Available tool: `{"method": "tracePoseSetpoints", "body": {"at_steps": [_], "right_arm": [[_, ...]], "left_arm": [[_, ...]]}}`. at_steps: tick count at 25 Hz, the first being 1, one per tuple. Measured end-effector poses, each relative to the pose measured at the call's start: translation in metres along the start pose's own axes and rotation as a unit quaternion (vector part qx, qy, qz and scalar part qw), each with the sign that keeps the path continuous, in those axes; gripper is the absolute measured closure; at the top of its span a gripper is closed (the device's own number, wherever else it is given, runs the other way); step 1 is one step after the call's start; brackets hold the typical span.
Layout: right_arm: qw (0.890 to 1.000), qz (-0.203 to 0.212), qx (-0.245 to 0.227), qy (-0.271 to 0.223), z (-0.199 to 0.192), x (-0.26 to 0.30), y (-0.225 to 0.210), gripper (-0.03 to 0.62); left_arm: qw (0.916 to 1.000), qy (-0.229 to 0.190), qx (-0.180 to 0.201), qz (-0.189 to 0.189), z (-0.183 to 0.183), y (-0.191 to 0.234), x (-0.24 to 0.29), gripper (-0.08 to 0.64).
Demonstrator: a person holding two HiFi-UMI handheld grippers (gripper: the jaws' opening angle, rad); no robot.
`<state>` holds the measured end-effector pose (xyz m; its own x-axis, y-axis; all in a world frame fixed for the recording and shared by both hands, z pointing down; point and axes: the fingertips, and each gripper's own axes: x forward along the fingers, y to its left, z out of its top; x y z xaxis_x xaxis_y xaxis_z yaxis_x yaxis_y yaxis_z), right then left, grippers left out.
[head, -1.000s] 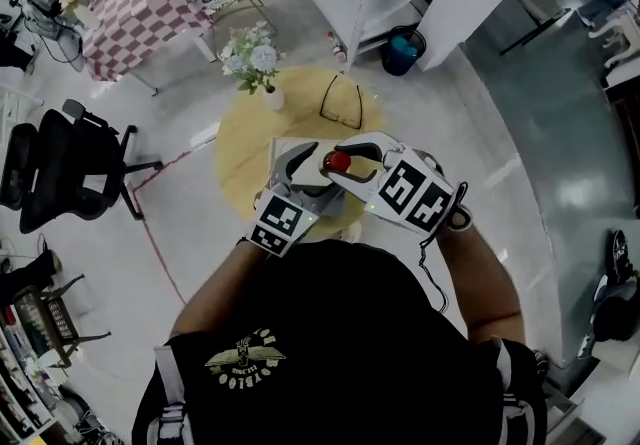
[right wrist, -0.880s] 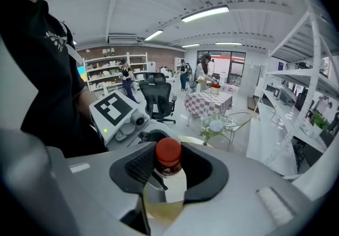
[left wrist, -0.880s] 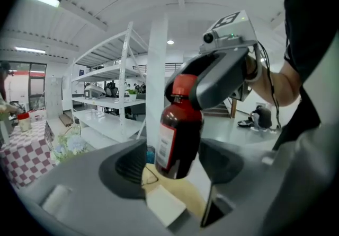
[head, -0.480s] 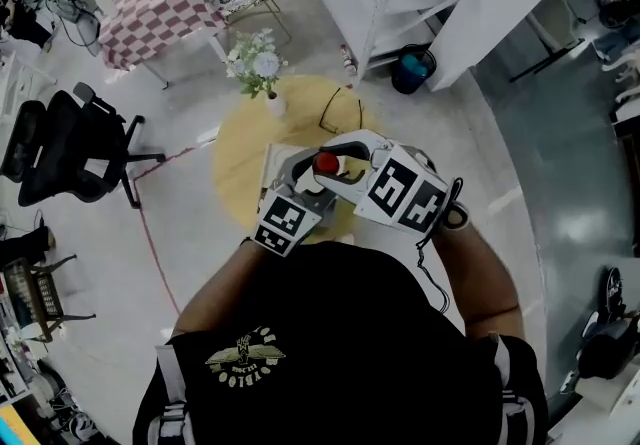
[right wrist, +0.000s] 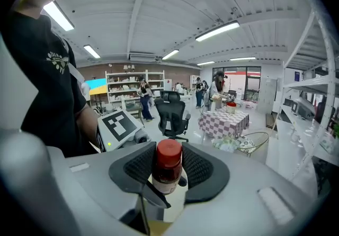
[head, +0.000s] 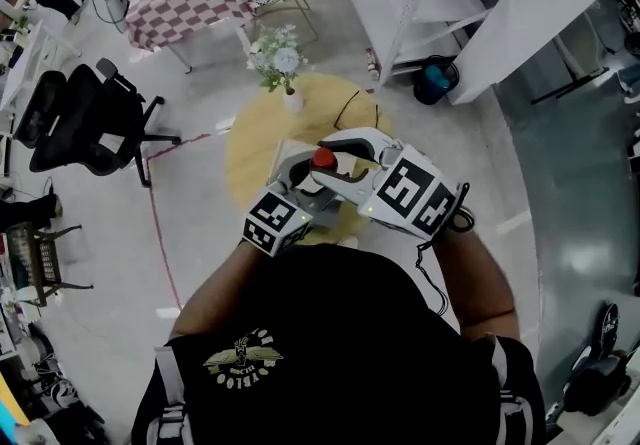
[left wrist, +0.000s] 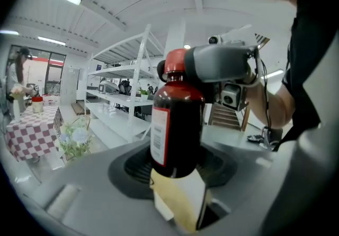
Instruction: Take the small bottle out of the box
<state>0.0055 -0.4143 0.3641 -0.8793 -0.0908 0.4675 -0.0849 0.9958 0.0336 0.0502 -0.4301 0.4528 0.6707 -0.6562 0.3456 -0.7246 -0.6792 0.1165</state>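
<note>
Right tongs (right wrist: pixel 168 168): clamped on bottle (left wrist: pixel 177 123) cap (right wrist: pixel 169 150), just eased slightly wider
Left tongs (left wrist: pixel 177 174): gripping box (left wrist: pixel 183 203)
Change: bottle lifted higher (base looks nearly clear of box)

Draws the small bottle (left wrist: pixel 177 123) further up out of the box (left wrist: pixel 183 206), right gripper (head: pixel 322 161) raised with the red cap (right wrist: pixel 168 150); rolls the left gripper (head: pixel 297 185) and its marker cube (head: pixel 273 231) slightly.

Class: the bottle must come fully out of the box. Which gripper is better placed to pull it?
Right. The right gripper grips the red cap of the small bottle, though its jaws just opened a little, and can probably lift it; the left gripper holds the box below.
</note>
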Motion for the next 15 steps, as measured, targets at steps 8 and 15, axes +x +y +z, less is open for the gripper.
{"method": "tracePoseSetpoints", "body": {"at_steps": [8,15], "right_arm": [[0.991,-0.022,0.014,-0.132,0.030,-0.015,0.002,0.428],[0.984,-0.060,-0.010,-0.167,0.049,-0.026,0.008,0.426]], "left_arm": [[0.9988,0.001,-0.047,-0.012,0.018,-0.001,-0.032,0.560],[0.9981,-0.017,-0.046,-0.036,0.036,-0.008,-0.048,0.560]]}}
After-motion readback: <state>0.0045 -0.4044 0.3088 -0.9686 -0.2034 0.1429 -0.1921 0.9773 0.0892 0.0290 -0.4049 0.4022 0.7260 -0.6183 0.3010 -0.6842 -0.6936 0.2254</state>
